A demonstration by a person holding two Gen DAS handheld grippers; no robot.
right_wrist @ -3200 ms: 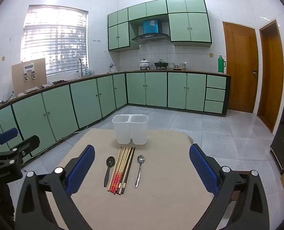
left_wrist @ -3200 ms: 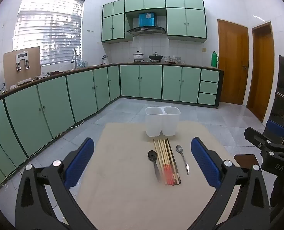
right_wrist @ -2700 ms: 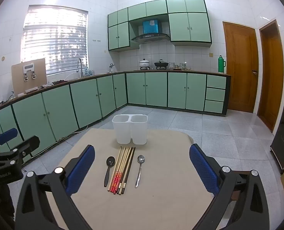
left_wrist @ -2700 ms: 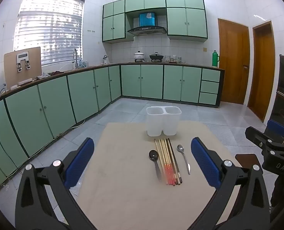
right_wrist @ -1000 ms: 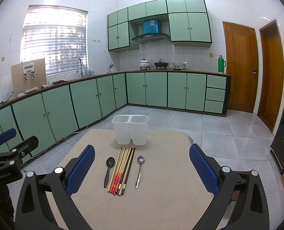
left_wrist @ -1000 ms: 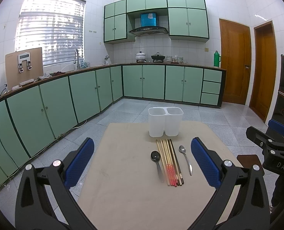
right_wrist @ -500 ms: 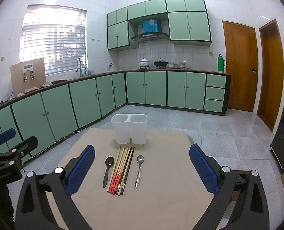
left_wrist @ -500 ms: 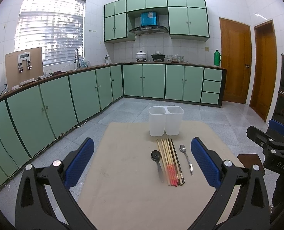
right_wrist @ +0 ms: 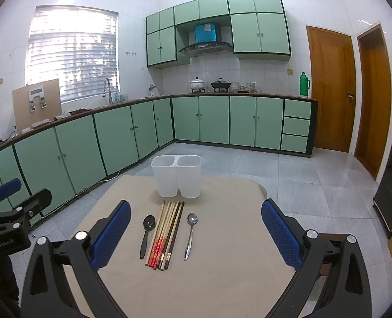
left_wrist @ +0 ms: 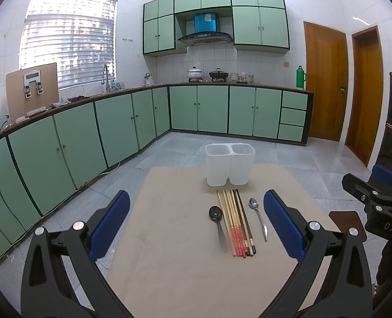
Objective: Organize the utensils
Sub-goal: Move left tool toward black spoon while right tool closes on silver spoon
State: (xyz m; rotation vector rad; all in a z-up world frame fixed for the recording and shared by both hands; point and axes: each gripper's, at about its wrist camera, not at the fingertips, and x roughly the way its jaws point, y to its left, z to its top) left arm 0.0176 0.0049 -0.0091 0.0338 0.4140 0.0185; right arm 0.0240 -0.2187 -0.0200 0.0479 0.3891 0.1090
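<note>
Little has changed: over the last seconds both views only crept nearer the worktop (right_wrist: 222,278). My left tongs (left_wrist: 196,228) and right tongs (right_wrist: 196,234) hang spread and empty. Mid-frame lie the black spoon (right_wrist: 146,232), chopsticks (right_wrist: 166,234) and steel spoon (right_wrist: 190,234), below the white holder (right_wrist: 177,176). Sorting hasn't begun.

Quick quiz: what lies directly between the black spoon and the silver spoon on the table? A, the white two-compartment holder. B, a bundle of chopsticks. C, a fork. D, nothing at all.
B: the chopsticks lie side by side between the black spoon and the silver spoon, while the white holder stands farther back.
</note>
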